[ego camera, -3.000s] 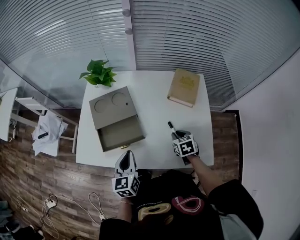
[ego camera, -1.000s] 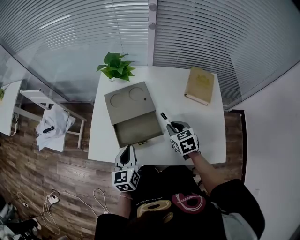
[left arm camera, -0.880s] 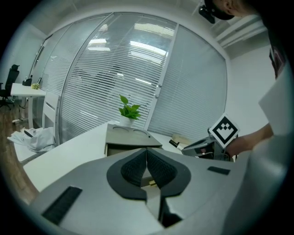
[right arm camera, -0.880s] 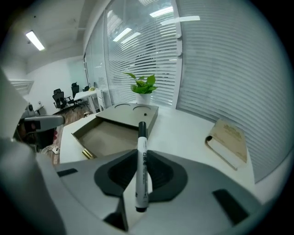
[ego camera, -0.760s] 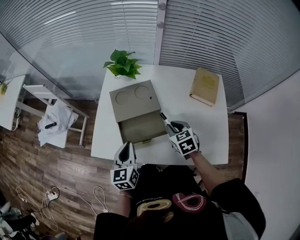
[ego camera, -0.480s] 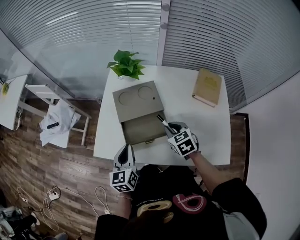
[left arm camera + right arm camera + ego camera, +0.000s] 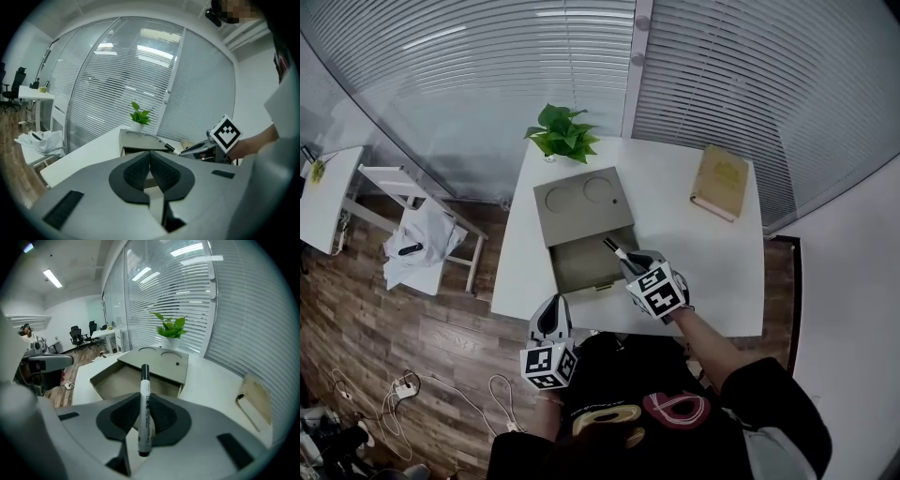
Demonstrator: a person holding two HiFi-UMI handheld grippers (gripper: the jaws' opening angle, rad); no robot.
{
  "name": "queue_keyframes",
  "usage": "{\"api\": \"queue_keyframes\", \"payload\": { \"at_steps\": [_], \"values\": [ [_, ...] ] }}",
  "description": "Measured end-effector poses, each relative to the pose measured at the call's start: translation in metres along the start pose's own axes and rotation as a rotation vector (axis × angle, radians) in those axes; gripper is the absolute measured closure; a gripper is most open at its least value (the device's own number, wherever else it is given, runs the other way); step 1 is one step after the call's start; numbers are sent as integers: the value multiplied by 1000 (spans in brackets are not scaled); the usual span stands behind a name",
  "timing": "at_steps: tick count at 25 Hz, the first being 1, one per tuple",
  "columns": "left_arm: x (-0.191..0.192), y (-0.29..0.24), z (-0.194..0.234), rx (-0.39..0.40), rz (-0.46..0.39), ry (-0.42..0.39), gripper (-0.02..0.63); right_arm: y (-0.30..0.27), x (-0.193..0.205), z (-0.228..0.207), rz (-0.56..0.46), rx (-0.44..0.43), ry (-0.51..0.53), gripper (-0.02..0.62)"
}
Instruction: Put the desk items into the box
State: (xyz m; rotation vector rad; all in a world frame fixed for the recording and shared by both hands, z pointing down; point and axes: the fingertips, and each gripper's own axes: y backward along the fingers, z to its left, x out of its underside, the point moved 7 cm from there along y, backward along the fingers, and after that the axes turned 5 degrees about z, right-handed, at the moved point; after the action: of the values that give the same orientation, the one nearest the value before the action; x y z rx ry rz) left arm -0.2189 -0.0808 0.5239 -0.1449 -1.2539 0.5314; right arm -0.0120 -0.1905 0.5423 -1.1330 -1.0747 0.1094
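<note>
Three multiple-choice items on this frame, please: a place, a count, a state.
1. Where does the book lie? A. far right of the desk B. in the box C. in a gripper
2. How many round recesses in the box's lid? A. one B. two C. four
3. The right gripper is: A. open B. shut on the marker C. shut on the book
A: it lies near the desk's far right edge. B: two circles side by side. B: the jaws clamp the marker.
</note>
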Motion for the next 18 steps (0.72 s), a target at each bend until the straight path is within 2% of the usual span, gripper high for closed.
{"api": "queue_keyframes", "payload": {
  "at_steps": [4, 10, 18],
  "values": [
    [0, 0, 5, -12, -5, 6, 588, -11, -9, 6, -18, -15, 31, 523],
    [-6, 2, 9, -14, -25, 9, 588, -11, -23, 18, 18, -31, 82, 523],
    [-11, 7, 28, -59, -44, 31, 588, -30, -32, 30, 54, -61, 141, 523]
  ]
}}
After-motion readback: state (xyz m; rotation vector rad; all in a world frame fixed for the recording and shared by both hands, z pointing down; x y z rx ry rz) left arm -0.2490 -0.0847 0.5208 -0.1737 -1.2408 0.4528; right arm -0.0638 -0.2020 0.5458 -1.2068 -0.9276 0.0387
